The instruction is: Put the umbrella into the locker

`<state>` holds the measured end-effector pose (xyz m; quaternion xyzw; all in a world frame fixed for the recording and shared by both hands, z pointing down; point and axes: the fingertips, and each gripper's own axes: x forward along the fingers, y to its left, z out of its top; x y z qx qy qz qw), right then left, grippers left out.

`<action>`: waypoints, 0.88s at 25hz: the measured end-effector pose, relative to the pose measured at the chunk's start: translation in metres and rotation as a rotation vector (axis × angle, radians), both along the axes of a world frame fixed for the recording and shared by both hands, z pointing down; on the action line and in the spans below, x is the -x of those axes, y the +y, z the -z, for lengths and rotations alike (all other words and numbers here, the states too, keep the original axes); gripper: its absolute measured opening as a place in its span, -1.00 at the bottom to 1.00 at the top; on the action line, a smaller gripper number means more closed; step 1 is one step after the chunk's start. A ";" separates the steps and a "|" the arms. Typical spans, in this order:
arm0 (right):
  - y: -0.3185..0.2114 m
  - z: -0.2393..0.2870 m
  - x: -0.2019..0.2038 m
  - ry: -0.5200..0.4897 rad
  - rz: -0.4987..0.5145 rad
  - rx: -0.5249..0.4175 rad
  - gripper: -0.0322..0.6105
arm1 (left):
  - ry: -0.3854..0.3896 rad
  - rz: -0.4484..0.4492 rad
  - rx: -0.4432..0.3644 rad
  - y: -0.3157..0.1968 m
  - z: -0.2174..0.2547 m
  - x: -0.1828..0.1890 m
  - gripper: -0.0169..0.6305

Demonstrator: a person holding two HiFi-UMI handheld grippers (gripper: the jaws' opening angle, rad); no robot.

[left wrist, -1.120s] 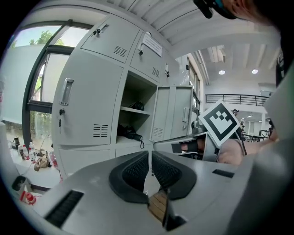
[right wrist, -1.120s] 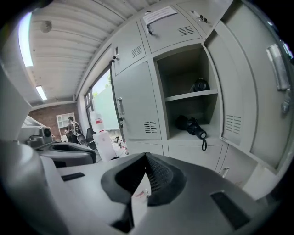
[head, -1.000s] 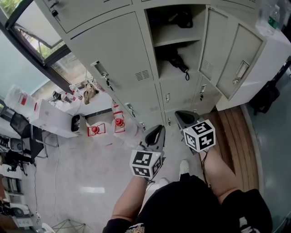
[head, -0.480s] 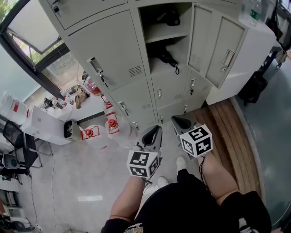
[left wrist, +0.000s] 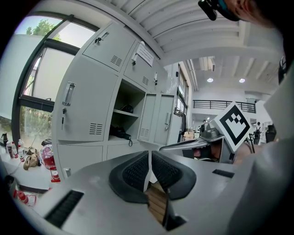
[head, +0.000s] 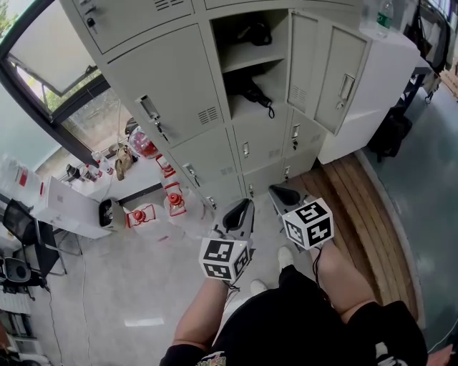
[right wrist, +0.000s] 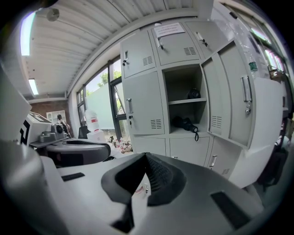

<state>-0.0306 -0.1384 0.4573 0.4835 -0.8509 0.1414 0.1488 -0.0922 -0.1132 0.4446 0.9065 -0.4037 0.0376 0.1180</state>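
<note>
**A:** First entry, the fingers?

**B:** We list the left gripper point(left wrist: 149, 155) first. Its fingers point(left wrist: 134, 172) stand together, pad against pad, with nothing between them. The right gripper point(right wrist: 146, 158) is the same: its fingers point(right wrist: 161, 176) are closed on each other and empty.

**A:** And just beyond them?

**B:** In the head view we note both grippers at lower centre, side by side, and both point up the frame toward the locker point(head: 236, 68). Each carries a marker cube point(head: 227, 259). The person's forearms and dark clothing fill the bottom edge.

**A:** The task's thing?

**B:** We record the umbrella point(head: 250, 91) as black and folded. It lies on the lower shelf of the open compartment at upper centre, and its strap loop hangs over the shelf edge. It is well apart from both grippers. A second dark item point(head: 254, 32) sits on the shelf above; we cannot tell what it is.

**A:** Surroundings?

**B:**
- The open locker door point(head: 342, 80) swings to the right of the compartment.
- Red and white things point(head: 172, 194) stand on the floor at centre left.
- Wooden boards point(head: 365, 207) lie on the right.
- A window point(head: 50, 50) is at upper left.
- A bottle point(head: 384, 13) stands at the top right corner.
</note>
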 end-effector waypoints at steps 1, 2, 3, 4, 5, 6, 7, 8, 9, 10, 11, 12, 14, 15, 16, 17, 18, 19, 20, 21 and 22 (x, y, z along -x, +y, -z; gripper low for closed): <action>0.002 0.000 0.001 -0.001 -0.002 0.001 -0.73 | -0.001 -0.001 0.000 0.001 0.000 0.001 -0.85; 0.003 -0.001 0.001 -0.003 -0.003 0.002 -0.73 | -0.001 -0.002 0.000 0.002 0.000 0.002 -0.85; 0.005 -0.001 0.002 -0.004 -0.004 0.003 -0.73 | -0.002 -0.002 -0.001 0.003 0.000 0.002 -0.85; 0.006 -0.002 0.003 -0.005 -0.004 0.004 -0.73 | -0.003 -0.003 -0.001 0.005 0.000 0.003 -0.85; 0.007 -0.002 0.004 -0.006 -0.004 0.005 -0.73 | -0.004 -0.004 -0.001 0.006 0.000 0.003 -0.85; 0.009 -0.002 0.004 -0.006 -0.004 0.005 -0.73 | -0.004 -0.004 -0.001 0.007 0.000 0.004 -0.85; 0.010 -0.002 0.005 -0.007 -0.004 0.004 -0.73 | -0.005 -0.005 -0.002 0.008 0.000 0.004 -0.85; 0.011 -0.002 0.006 -0.008 -0.003 0.004 -0.73 | -0.005 -0.005 -0.004 0.009 0.000 0.004 -0.85; 0.012 -0.002 0.006 -0.009 -0.003 0.003 -0.73 | -0.005 -0.005 -0.005 0.010 0.001 0.005 -0.85; 0.012 -0.002 0.007 -0.009 -0.002 0.002 -0.73 | -0.005 -0.005 -0.007 0.010 0.001 0.005 -0.85; 0.013 -0.002 0.007 -0.010 -0.002 0.001 -0.73 | -0.005 -0.004 -0.008 0.011 0.001 0.005 -0.85; 0.014 -0.002 0.007 -0.011 -0.001 0.001 -0.73 | -0.005 -0.003 -0.008 0.012 0.001 0.005 -0.85; 0.016 -0.003 0.007 -0.011 -0.001 0.000 -0.73 | -0.006 -0.002 -0.009 0.014 0.000 0.005 -0.85; 0.017 -0.003 0.007 -0.013 -0.001 0.000 -0.73 | -0.007 -0.002 -0.010 0.015 0.000 0.005 -0.85; 0.019 -0.003 0.007 -0.014 0.000 0.000 -0.73 | -0.007 -0.001 -0.010 0.016 0.000 0.005 -0.85; 0.020 -0.003 0.007 -0.015 0.001 0.001 -0.73 | -0.007 -0.001 -0.010 0.017 0.000 0.004 -0.85; 0.021 -0.003 0.007 -0.015 0.002 0.000 -0.73 | -0.006 -0.001 -0.010 0.018 0.000 0.003 -0.85; 0.022 -0.003 0.007 -0.015 0.004 0.000 -0.73 | -0.006 -0.001 -0.010 0.019 0.000 0.002 -0.85; 0.022 -0.003 0.007 -0.015 0.004 -0.001 -0.73 | -0.006 -0.001 -0.010 0.019 0.000 0.002 -0.85; 0.023 -0.003 0.007 -0.016 0.005 0.000 -0.73 | -0.007 -0.002 -0.011 0.020 0.000 0.001 -0.85; 0.024 -0.003 0.007 -0.018 0.004 0.000 -0.73 | -0.009 -0.004 -0.012 0.020 0.000 0.001 -0.85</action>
